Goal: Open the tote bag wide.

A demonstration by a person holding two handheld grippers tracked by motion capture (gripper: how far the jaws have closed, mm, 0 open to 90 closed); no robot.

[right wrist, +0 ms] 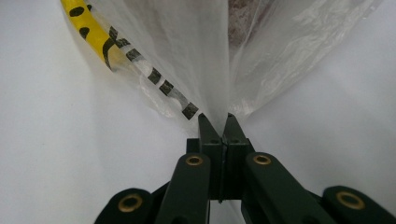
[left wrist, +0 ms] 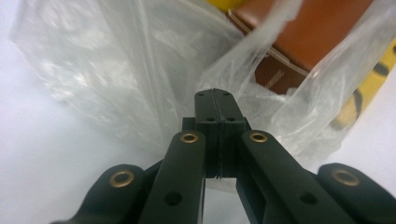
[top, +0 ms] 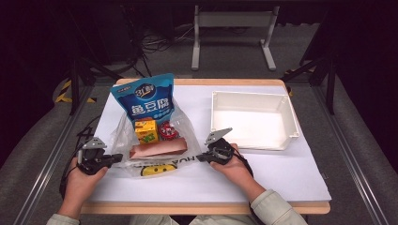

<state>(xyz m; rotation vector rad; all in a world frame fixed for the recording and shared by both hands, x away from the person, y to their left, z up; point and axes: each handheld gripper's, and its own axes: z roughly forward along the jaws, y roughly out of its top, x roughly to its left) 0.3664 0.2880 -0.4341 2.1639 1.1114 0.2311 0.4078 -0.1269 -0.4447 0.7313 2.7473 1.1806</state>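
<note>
Left gripper (left wrist: 215,100): jaws pressed together, a fold of the clear plastic bag (left wrist: 116,70) bunched at their tips; how much film sits between the pads is hard to tell.
Right gripper (right wrist: 219,122): jaws closed on a pinch of the same bag, the film fanning away from the tips, with a yellow band and black print just left of them.
Bag position: it lies on the white table sheet (top: 281,173) between the two grippers, its left edge at the left gripper (top: 115,158) and its right edge at the right gripper (top: 202,158).
Contents: brown box (top: 158,149) lies flat nearest the grippers; beyond it stand a yellow carton (top: 145,131) and a small red packet (top: 167,131); a blue snack pouch (top: 147,97) rises upright at the far side.
White tray (top: 291,126): sits beyond and to the outer side of the right gripper, apart from the bag.
Risk, thin grip: each hold looks like a small pinch of slick film; a lift or pull may slide it out of the jaws, likely on the left side first.
Risk, tearing: the box weighs on the film, so pulling the grippers apart could stretch or rip it.
Risk, spill: the pouch stands tall and loose, so tilting the bag could tip it over and let the carton slide out.
Risk, uneven pull: one hand moving ahead of the other would drag the whole bag sideways.
</note>
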